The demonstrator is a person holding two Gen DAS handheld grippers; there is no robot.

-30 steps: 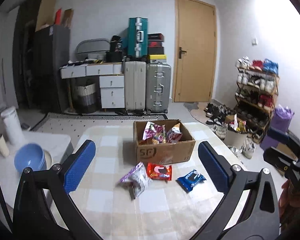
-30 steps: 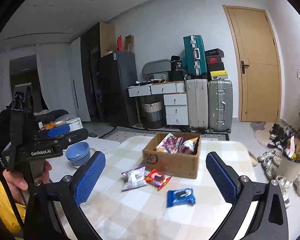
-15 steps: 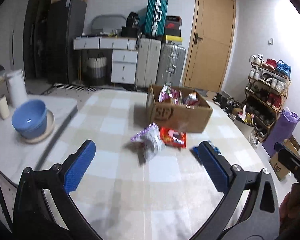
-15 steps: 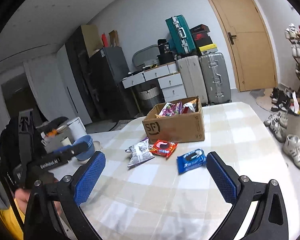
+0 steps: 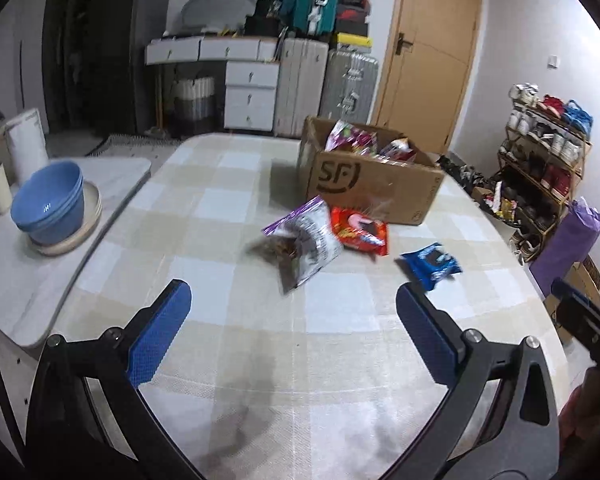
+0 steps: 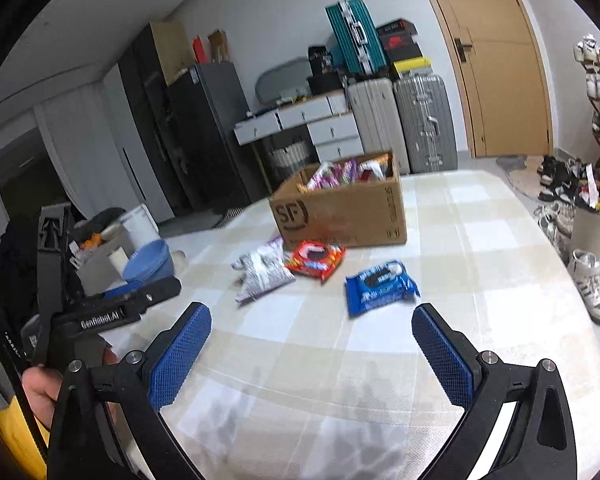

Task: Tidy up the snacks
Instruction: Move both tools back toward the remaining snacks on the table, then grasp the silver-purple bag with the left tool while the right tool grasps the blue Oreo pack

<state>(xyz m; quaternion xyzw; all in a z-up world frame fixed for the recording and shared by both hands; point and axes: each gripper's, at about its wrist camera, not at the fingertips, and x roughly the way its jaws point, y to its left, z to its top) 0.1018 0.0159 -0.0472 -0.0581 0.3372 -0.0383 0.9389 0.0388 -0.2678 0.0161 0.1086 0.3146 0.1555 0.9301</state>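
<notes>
Both tongs, left gripper (image 5: 292, 312) and right gripper (image 6: 312, 330), released, empty. Before cardboard box (image 5: 374, 190): purple-white packet (image 5: 306, 246), possibly torn; red packet (image 5: 360, 232); blue packet (image 5: 430, 266).

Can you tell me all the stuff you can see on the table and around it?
cardboard box: one, brown, far part of the table, snack packets inside
silver packet: one, silver with purple, in front of the box
red packet: one, red, right beside the silver packet
blue packet: one, blue, apart from the others, nearest the right gripper
table: one, beige checked cloth
blue bowls: a stack, on a pale plate on the side table at left
suitcases: two silver upright, one teal on top, back wall
door: one, wooden, shut
shoe rack: one, full of shoes, far right
left gripper: open, blue pads, above the table
right gripper: open, blue pads, above the table
</notes>
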